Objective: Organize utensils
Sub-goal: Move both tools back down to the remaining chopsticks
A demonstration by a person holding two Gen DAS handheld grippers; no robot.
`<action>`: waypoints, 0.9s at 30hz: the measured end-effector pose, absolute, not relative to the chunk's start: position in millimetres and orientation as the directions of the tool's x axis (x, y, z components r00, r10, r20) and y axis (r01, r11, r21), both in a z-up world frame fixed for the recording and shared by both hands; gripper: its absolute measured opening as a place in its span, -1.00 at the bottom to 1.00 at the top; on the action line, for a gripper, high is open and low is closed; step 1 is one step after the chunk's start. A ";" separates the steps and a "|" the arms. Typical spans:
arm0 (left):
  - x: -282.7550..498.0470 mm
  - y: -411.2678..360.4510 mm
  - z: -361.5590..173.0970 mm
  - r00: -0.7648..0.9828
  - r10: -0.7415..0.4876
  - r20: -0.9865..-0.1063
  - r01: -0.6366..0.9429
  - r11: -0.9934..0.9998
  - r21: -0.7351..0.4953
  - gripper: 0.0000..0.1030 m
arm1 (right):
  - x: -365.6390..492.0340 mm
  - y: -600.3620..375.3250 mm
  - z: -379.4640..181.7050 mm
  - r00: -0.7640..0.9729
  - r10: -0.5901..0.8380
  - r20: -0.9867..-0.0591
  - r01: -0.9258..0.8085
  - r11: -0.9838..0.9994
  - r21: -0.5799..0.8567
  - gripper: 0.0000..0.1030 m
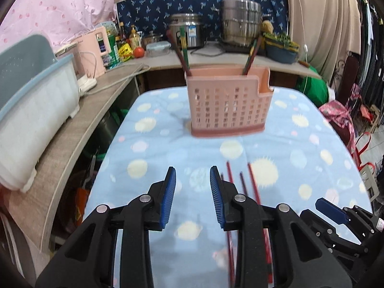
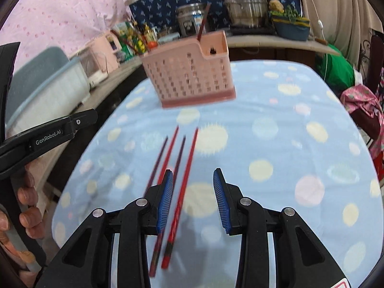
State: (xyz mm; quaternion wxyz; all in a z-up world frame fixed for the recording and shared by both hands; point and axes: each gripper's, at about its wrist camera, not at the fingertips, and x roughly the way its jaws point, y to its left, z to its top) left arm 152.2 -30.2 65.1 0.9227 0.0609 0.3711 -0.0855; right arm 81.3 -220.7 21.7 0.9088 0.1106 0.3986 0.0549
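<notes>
Cluttered shelving wraps the back and left of the room, hung with pink and navy printed cloth, and a bench covered in a pale blue blanket with cream and pink spots fills the middle. On the rear counter stand two steel pots, a row of bottles and a tomato; a grey-blue dish rack sits on the wooden side counter at the left.

Toward the far end of the bench a pink perforated utensil holder stands upright. Several chopsticks already lean out of it, some at its left end and some nearer its right.

Four red chopsticks lie loose on the blanket, side by side and roughly parallel, their tips pointing toward the holder but well short of it.

Both tools hover low over the near end of the bench. The left gripper has its jaws apart with nothing between them, and the loose chopsticks pass just beside and under its right-hand finger. The right gripper also has its jaws spread and empty; the chopsticks run under its left-hand finger, one lying just inside the gap. Whether either tool touches them I cannot tell.
</notes>
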 end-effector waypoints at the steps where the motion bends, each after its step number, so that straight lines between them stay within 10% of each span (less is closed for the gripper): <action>1: 147.9 -27.9 56.0 0.696 -0.109 -0.710 0.202 0.978 0.048 -0.45 | 77.7 -218.6 15.0 0.663 0.193 -0.723 -0.013 0.969 0.247 -0.33; 27: 100.1 -15.1 -23.9 0.537 -0.100 -0.838 0.194 0.981 0.007 -0.45 | 46.6 -172.4 -38.7 0.601 0.110 -0.792 -0.089 0.994 0.070 -0.40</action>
